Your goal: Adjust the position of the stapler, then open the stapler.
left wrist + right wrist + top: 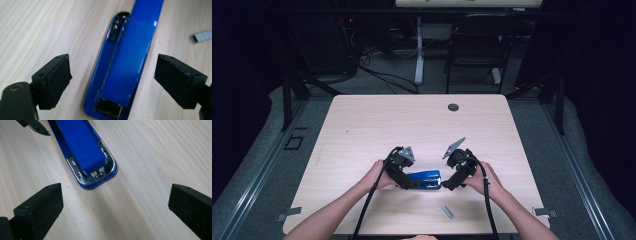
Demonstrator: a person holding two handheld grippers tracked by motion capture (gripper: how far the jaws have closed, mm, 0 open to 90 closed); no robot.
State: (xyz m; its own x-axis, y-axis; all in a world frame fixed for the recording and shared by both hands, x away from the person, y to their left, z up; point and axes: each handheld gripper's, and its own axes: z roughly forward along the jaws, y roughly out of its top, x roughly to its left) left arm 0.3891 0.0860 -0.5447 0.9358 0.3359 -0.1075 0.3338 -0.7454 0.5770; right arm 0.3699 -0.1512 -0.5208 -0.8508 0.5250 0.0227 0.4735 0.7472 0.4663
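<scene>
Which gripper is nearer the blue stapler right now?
Left. The left gripper has its open jaws astride the blue stapler at its rear end. The right gripper sits open just off the stapler's front end.

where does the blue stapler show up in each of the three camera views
High view: blue stapler lies low centre, between both grippers.
Left gripper view: centre, running top to bottom between the open jaws.
Right gripper view: upper left, metal-plated end nearest.
Shared landmark: the light wood table.

A glossy blue plastic stapler (424, 179) lies flat and closed on the pale wooden tabletop, low at the centre of the high view, its chrome-trimmed front end (96, 173) pointing toward the frame's right.
</scene>
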